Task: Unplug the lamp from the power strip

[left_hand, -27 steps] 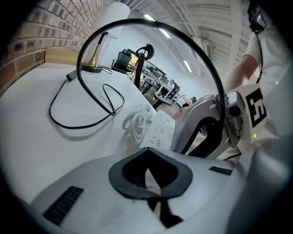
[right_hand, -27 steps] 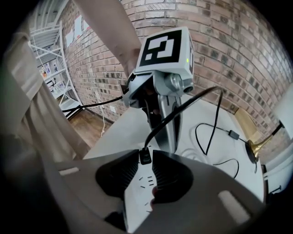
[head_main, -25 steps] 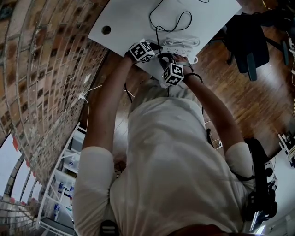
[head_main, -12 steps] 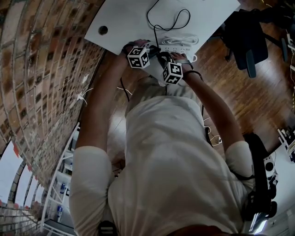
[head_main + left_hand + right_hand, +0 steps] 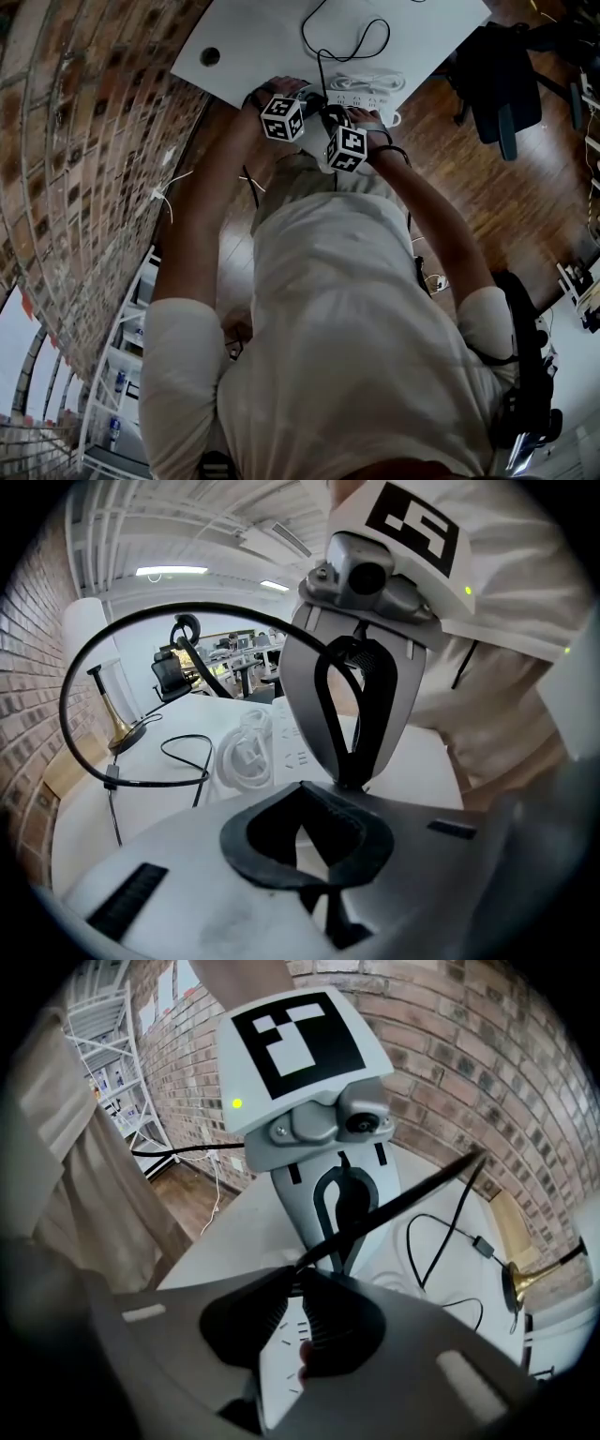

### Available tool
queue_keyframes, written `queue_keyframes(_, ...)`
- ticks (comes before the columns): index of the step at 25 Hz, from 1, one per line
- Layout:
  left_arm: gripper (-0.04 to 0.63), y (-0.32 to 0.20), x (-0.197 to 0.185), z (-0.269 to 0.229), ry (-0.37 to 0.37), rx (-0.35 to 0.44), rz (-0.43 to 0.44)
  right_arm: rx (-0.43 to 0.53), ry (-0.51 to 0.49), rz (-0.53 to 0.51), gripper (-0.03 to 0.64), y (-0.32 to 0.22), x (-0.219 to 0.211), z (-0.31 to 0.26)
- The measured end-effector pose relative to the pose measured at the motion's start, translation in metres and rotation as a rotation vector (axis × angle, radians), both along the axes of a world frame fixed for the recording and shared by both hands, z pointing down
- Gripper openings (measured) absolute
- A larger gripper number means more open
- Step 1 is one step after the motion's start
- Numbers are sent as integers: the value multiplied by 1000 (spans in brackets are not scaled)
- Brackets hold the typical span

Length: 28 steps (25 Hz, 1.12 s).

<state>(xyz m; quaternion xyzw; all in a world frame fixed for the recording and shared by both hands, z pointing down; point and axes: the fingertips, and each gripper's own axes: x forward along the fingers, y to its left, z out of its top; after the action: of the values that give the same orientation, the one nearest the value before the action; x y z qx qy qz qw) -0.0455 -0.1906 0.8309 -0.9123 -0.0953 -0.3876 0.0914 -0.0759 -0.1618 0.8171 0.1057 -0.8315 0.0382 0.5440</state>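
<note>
Not unplugged yet imo: right gripper [image 5: 300, 1274] fingers just closing onto the thin black lamp cord [image 5: 403, 1199] at the white plastic power strip [image 5: 367, 97], left gripper [image 5: 307, 794] fingers closed, empty.

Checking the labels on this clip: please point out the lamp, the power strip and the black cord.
lamp [image 5: 119, 731]: left gripper view, brass base.
power strip [image 5: 361, 97]: head view, top face.
cord [image 5: 412, 1199]: right gripper view, straight stretch.

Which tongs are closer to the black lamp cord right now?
Right. The right tongs have just been closing and their tips pinch the black lamp cord; the left tongs sit beside them by the power strip, not on the cord.
</note>
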Motion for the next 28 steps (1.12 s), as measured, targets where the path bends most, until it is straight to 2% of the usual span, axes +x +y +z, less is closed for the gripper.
queue_keyframes(4, -6, 4, 3, 0, -13, -12, -1, -18, -2, 19, 46, 5, 3, -3)
queue_keyframes(9, -6, 1, -1, 0, -28, -11, -23, -18, 97, -13, 46, 2, 0, 2)
queue_keyframes(13, -6, 2, 2, 0, -38, -18, -24, -22, 50, 51, 48, 4, 2, -1)
queue_keyframes(18, -6, -1, 1, 0, -52, -28, -51, -18, 209, -14, 46, 1, 1, 3)
queue_keyframes(23, 2, 11, 1, 1, -64, -61, -33, -43, 61, 18, 48, 14, 4, -2)
queue_keyframes(28, 2, 10, 4, 3, -69, -66, -41, -8, 179, -34, 48, 13, 7, 3)
